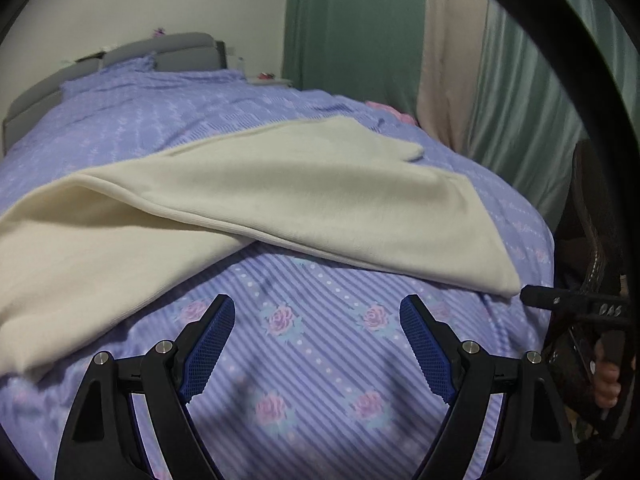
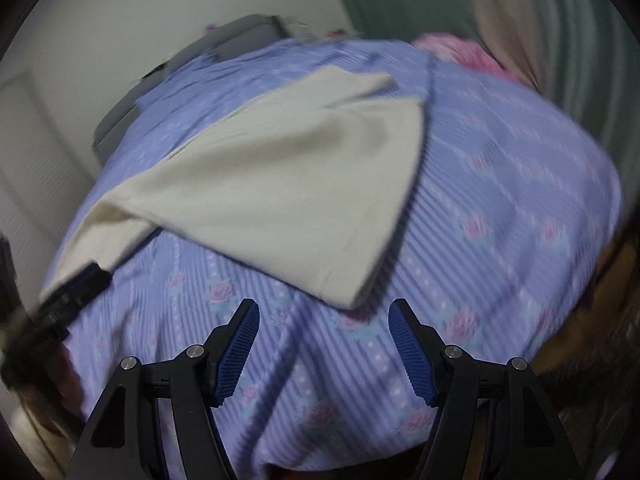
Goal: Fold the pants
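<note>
Cream pants (image 1: pixel 256 196) lie spread across a purple flowered bedspread (image 1: pixel 320 352), one layer folded over another. In the left wrist view my left gripper (image 1: pixel 316 306) hangs open above bare bedspread, just short of the pants' near edge. The right gripper's tip (image 1: pixel 536 296) pokes in at the right, close to the pants' corner. In the blurred right wrist view the pants (image 2: pixel 280 184) lie ahead, and my right gripper (image 2: pixel 324 308) is open over the bedspread (image 2: pixel 500 220), close to the pants' near corner. The left gripper (image 2: pixel 76 288) shows at the left edge by the cloth.
A grey headboard (image 1: pixel 160 50) stands at the far end of the bed. Green curtains (image 1: pixel 356 20) hang at the back right. Something pink (image 2: pixel 464 54) lies at the bed's far right edge. A hand (image 1: pixel 606 380) grips the right tool's handle.
</note>
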`<act>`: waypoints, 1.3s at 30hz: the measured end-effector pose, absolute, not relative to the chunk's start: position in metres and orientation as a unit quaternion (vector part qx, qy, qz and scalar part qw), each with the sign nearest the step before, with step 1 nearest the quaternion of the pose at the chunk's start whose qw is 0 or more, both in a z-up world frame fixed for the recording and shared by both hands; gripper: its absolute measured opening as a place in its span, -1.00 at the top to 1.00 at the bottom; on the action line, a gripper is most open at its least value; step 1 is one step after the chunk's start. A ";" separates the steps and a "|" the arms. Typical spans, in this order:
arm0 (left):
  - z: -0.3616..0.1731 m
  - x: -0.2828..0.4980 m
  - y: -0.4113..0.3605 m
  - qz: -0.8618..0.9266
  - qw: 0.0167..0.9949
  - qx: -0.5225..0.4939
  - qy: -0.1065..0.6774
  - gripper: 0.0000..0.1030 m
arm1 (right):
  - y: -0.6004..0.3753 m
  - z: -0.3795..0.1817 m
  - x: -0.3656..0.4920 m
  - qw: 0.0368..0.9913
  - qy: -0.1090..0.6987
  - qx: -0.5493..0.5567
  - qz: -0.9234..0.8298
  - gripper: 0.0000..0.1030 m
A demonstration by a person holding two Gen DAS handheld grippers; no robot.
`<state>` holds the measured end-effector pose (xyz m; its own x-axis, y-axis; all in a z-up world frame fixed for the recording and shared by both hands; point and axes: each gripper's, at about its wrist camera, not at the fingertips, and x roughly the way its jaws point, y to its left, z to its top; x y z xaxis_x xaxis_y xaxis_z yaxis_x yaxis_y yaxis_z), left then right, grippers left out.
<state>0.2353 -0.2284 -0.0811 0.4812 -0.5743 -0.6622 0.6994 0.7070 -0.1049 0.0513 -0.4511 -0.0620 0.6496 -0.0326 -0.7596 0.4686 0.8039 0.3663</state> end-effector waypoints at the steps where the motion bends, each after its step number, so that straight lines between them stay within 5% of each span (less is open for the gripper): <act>1: -0.084 0.242 -0.231 -0.377 0.849 0.096 0.357 -0.64 | -0.452 -0.064 0.052 0.859 0.390 0.295 -0.151 -0.32; 20: -0.074 0.307 -0.267 -0.343 0.788 0.080 0.504 -0.63 | -0.471 -0.127 0.068 0.669 0.293 0.632 -0.261 -0.29; 23: -0.088 0.323 -0.268 -0.333 0.765 0.016 0.551 -0.54 | -0.468 -0.127 0.067 0.649 0.294 0.641 -0.285 0.02; 26: -0.098 0.332 -0.273 -0.325 0.754 -0.019 0.570 -0.49 | -0.469 -0.119 0.070 0.651 0.308 0.634 -0.281 0.61; 31: -0.108 0.347 -0.292 -0.311 0.752 -0.046 0.580 -0.39 | -0.491 -0.080 0.084 0.694 0.327 0.581 -0.274 0.74; 34: -0.116 0.361 -0.303 -0.283 0.748 -0.065 0.597 0.10 | -0.503 -0.050 0.095 0.727 0.337 0.537 -0.262 0.75; 35: -0.115 0.364 -0.304 -0.276 0.749 -0.066 0.599 0.51 | -0.507 -0.042 0.100 0.735 0.338 0.530 -0.257 0.76; 39: -0.075 0.366 -0.311 -0.265 0.774 -0.065 0.571 0.74 | -0.535 -0.004 0.134 0.768 0.327 0.506 -0.219 0.77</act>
<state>0.3665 -0.3112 -0.0748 0.2077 -0.4837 -0.8502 0.3361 0.8515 -0.4024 0.1344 -0.5355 -0.0042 0.6904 -0.0052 -0.7234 0.6668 0.3925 0.6335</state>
